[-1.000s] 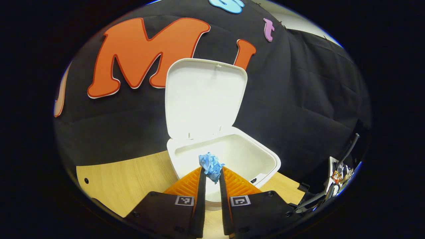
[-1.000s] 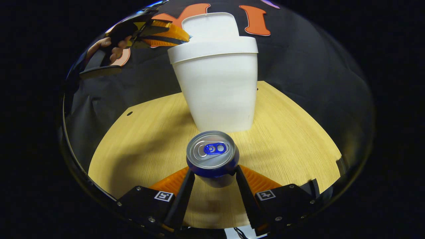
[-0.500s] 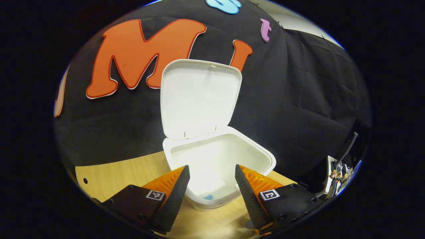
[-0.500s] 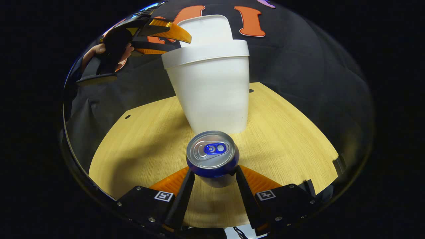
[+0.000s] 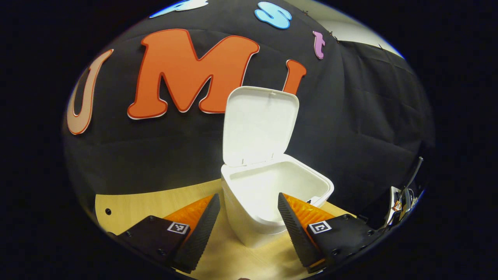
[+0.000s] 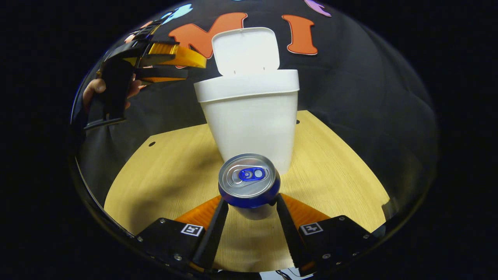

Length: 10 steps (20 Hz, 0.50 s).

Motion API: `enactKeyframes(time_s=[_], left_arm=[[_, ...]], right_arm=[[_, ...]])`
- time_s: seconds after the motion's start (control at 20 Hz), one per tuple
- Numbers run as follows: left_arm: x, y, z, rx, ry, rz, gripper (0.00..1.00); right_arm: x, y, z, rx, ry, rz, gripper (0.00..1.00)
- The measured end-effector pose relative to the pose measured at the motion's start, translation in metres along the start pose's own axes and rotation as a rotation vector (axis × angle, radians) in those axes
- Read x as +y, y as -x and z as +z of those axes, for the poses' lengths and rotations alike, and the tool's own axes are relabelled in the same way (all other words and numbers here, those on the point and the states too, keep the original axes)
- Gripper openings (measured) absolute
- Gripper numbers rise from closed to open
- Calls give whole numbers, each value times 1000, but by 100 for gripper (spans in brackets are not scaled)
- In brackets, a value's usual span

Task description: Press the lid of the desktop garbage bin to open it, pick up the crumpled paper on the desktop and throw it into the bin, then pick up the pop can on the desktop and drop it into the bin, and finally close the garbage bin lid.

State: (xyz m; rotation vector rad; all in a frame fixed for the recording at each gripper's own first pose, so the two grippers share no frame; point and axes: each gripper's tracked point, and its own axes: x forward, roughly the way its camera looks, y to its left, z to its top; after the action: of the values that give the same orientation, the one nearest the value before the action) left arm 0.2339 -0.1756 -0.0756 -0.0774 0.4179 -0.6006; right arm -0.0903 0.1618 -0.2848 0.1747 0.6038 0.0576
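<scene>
Table (image 6: 163, 163): light wood-grain top with a curved front edge; small dark holes showed near its left and far edges. White garbage bin (image 6: 253, 120) stood directly on it toward the back, lid (image 6: 246, 50) raised upright. Whether the pop can (image 6: 249, 184) rested on the wood could not be told.

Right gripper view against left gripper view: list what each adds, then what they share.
Right gripper view: the pop can clamped in the right tool, the bin's outer front wall, and a hand holding the left tool beside the rim. Left gripper view: the bin's white inside, and the left tool's own fingers spread open. Both: the bin, its raised lid, the wooden desktop.
</scene>
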Motion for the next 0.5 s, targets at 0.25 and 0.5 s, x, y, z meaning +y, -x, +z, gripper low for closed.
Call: enactKeyframes(time_s=[0.25, 0.5], left_arm=[[34, 17, -25, 23, 8, 63, 96], [62, 32, -61, 71, 16, 118, 96]], right_arm=[[0, 3, 5, -6, 13, 7, 76], [-2, 6, 12, -26, 25, -14, 76]])
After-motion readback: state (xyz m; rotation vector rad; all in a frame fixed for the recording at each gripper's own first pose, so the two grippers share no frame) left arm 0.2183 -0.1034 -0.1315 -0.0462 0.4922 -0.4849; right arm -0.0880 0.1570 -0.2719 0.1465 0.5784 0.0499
